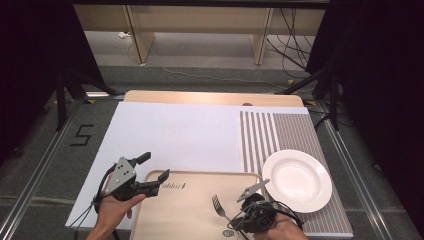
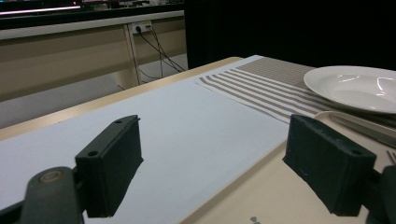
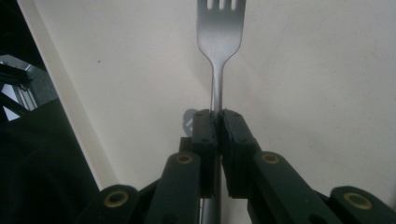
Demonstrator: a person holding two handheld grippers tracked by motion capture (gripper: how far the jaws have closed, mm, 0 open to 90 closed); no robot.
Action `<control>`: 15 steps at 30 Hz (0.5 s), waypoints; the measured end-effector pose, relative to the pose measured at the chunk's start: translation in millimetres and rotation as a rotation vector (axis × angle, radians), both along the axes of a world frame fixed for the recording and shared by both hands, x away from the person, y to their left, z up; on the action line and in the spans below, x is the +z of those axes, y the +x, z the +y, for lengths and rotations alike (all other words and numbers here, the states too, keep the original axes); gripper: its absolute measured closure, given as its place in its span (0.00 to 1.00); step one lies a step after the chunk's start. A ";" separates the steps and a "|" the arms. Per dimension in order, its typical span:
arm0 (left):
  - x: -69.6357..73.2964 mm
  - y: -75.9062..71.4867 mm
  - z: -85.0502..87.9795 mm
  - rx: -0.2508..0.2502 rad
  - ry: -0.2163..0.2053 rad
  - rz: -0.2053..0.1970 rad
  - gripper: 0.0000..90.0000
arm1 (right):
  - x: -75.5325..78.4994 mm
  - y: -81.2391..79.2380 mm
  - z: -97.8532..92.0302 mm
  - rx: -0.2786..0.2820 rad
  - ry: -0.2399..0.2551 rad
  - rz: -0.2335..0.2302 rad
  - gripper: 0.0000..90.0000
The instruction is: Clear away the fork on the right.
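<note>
right gripper view: right gripper (image 3: 218,122) has its fingers (image 3: 204,140) clamped on the handle of a fork (image 3: 219,28), tines pointing away over the wooden tray (image 3: 327,70). high view: left gripper (image 1: 152,172) rests at the tray's left corner, fingers spread wide, holding nothing. white plate (image 1: 297,180) sits on the striped mat (image 1: 270,130), right of the tray.

Left gripper (image 1: 152,172): jaws spread wide, nothing between them, held level in the left hand (image 1: 112,210). Right gripper (image 3: 218,122): jaws pressed together on a fork (image 3: 218,28) handle, right hand (image 1: 280,231) low.
</note>
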State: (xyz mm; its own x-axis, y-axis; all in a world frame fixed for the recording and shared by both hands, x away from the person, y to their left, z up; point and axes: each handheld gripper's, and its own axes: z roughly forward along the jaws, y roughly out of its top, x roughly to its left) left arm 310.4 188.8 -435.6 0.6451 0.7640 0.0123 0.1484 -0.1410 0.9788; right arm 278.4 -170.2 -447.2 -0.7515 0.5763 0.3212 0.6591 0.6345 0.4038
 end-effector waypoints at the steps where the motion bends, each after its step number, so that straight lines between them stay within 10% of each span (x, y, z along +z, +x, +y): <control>1: 0.0 0.0 0.0 0.000 0.000 0.000 0.20 | -1.0 0.4 0.2 -0.005 -0.005 0.003 0.95; 15: 0.0 -0.2 -0.6 -0.004 0.000 -0.001 0.20 | -12.7 3.5 4.0 -0.010 -0.043 0.020 0.94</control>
